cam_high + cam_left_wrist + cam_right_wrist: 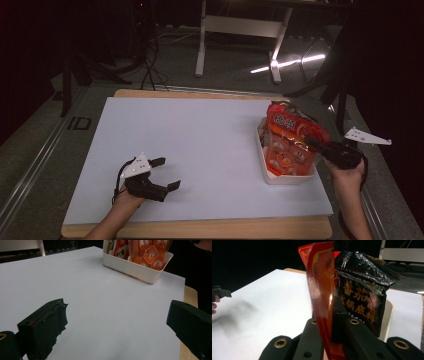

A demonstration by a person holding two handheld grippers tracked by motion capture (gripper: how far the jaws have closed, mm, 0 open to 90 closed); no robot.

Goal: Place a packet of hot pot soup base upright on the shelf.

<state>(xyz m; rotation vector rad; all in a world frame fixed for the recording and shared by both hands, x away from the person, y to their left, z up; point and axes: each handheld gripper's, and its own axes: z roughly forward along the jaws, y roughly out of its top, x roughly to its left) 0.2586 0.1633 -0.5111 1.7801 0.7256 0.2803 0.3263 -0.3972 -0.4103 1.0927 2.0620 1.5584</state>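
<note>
Right gripper (329,322) around red packet (322,290)

Both black grippers, left gripper (162,173) and right gripper (314,143), carry grey three-cornered plates and brass-ringed screw holes.

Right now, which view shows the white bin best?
The left gripper view: the white bin shows its long wall and rim clearly. The high view has the bin mostly hidden behind packets. The right gripper view catches one edge behind a black packet.
</note>
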